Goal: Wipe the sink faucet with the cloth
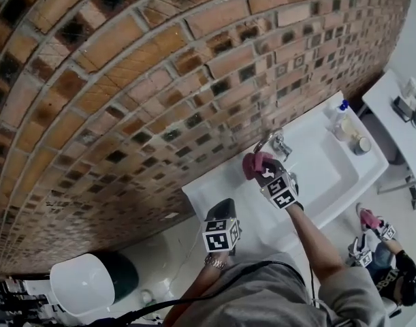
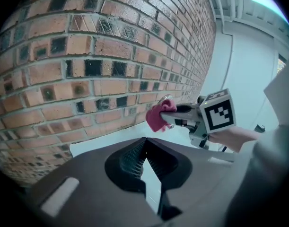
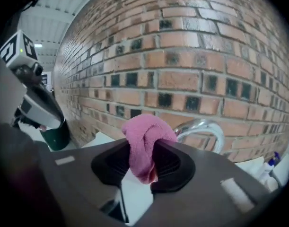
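Observation:
A chrome curved faucet [image 1: 270, 140] rises at the back of the white sink [image 1: 330, 176], against the brick wall. My right gripper [image 1: 261, 165] is shut on a bunched pink cloth [image 1: 254, 163], held just in front of and left of the faucet's spout. In the right gripper view the cloth [image 3: 144, 143] bulges between the jaws, with the faucet [image 3: 204, 129] arching right behind it. My left gripper [image 1: 225, 206] hangs lower, over the sink's left end, jaws closed with nothing between them. The left gripper view shows the cloth [image 2: 156, 116] and the right gripper [image 2: 169, 117].
A spray bottle [image 1: 338, 113] and a small round jar [image 1: 361, 144] stand on the sink's right end. A dark green bin [image 1: 122, 272] with a white lid [image 1: 82, 285] stands on the floor at lower left. A white table [image 1: 398, 118] stands to the right.

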Action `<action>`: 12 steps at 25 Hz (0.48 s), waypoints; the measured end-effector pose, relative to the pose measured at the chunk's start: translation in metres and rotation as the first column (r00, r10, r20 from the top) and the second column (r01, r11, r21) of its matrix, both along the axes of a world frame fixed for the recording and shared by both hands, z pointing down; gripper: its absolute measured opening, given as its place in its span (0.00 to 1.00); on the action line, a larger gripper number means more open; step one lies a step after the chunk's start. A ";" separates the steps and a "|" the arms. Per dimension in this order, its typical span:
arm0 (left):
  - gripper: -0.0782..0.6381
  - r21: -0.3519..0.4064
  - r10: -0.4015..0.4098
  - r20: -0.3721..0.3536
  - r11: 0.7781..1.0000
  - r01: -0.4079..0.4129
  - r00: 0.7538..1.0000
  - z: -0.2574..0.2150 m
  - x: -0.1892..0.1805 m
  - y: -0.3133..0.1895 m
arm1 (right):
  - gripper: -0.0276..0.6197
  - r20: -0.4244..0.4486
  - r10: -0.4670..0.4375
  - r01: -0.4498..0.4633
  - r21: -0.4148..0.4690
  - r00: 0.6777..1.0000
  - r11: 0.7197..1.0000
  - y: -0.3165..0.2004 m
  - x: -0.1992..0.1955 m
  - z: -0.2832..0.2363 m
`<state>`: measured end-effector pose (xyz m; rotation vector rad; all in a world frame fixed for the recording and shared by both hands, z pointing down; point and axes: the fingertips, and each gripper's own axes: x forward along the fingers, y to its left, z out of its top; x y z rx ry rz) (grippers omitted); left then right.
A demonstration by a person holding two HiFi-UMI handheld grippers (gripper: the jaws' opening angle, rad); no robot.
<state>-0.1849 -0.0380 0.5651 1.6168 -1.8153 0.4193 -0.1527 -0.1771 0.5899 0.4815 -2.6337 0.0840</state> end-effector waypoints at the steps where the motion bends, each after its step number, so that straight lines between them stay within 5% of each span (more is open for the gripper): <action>1: 0.13 -0.002 0.000 -0.004 1.000 0.000 1.000 0.002 0.001 0.000 | 0.23 0.024 0.027 -0.028 0.031 0.999 0.999 -0.005 0.001 -0.013; 6: 0.13 -0.009 0.010 -0.013 1.000 -0.010 1.000 0.005 0.006 0.003 | 0.22 -0.003 0.140 -0.137 0.211 0.990 0.968 -0.061 0.000 -0.044; 12: 0.13 -0.008 -0.003 -0.016 1.000 0.003 1.000 0.004 0.003 0.011 | 0.22 0.050 0.257 -0.262 0.193 0.965 0.946 -0.108 0.012 -0.055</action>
